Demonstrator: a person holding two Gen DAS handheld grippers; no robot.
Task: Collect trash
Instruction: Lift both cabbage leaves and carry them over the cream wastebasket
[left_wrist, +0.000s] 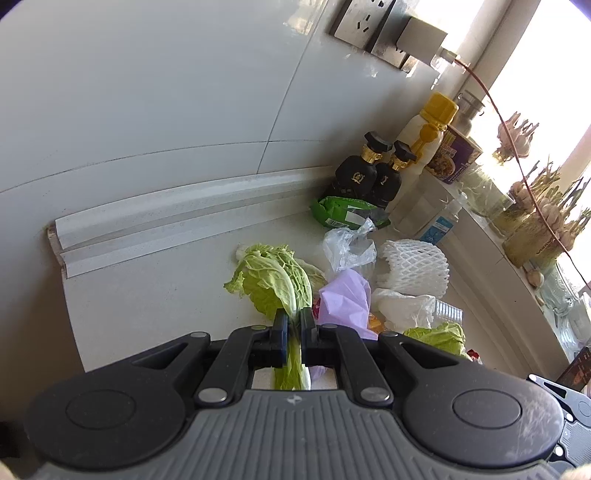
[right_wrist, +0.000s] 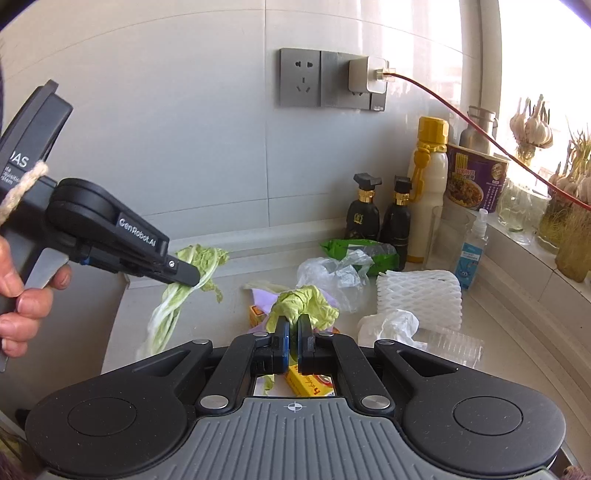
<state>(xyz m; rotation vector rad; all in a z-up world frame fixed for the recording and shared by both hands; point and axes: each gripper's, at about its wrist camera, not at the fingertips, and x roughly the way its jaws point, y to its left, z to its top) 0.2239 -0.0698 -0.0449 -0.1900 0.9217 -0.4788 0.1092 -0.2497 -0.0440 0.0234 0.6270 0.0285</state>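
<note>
My left gripper (left_wrist: 293, 325) is shut on the stem of a long cabbage leaf (left_wrist: 269, 280). In the right wrist view that left gripper (right_wrist: 184, 275) holds the leaf (right_wrist: 173, 306) hanging above the counter's left edge. My right gripper (right_wrist: 293, 332) is shut on a smaller crumpled cabbage leaf (right_wrist: 303, 302), lifted over the trash pile. On the counter below lie a purple paper (left_wrist: 343, 299), a clear plastic bag (right_wrist: 332, 273), a white foam net (right_wrist: 417, 295), a white tissue (right_wrist: 388, 325), a green wrapper (right_wrist: 354, 249), a yellow box (right_wrist: 306, 384) and a clear plastic tray (right_wrist: 454, 343).
Two black bottles (right_wrist: 364, 218), a white bottle with a yellow cap (right_wrist: 428, 195), a noodle cup (right_wrist: 476, 181) and a spray bottle (right_wrist: 471, 251) stand at the back. A charger with a red cable (right_wrist: 369, 79) hangs from the wall socket. Garlic (right_wrist: 532, 125) and jars line the sill. A hand (right_wrist: 26, 295) grips the left handle.
</note>
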